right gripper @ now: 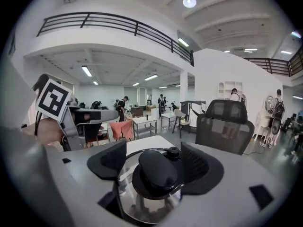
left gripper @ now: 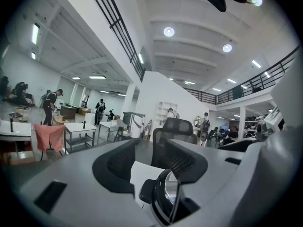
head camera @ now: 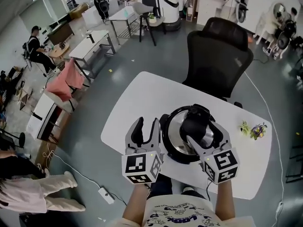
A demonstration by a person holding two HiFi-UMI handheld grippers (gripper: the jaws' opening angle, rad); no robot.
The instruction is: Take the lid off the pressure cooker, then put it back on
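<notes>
Head view: L gripper (head camera: 146, 126) hangs over the near-left part of the white surface (head camera: 137, 96). Its fingers are apart w/ nothing btwn them. Bare surface runs ahead of those fingers to the rounded far-left edge, so there's plenty of room there. The pressure cooker (head camera: 169, 143) sits just right of them, close to the near edge. R gripper (head camera: 204, 136) is over the cooker, fingers spread either side of the lid handle (head camera: 194, 123). Right of the R fingers is a bare strip, then small flowers (head camera: 252, 129) near the right edge. Past the far edge stands a black office chair (head camera: 218, 51).

L gripper view: fingers wide apart and empty. Btwn them show a wedge of surface and the chair. The cooker's rim pokes in under the right-hand finger.

R gripper view: lid (right gripper: 144, 207) is seated on the cooker, w/ its handle btwn the spread fingers and the valve knob (right gripper: 174, 152) just beyond. Pads look clear of the handle, tho the gap on the right-hand side is too tight to be sure. Behind is an open hall w/ grey floor, desks (right gripper: 144, 122) and people.
</notes>
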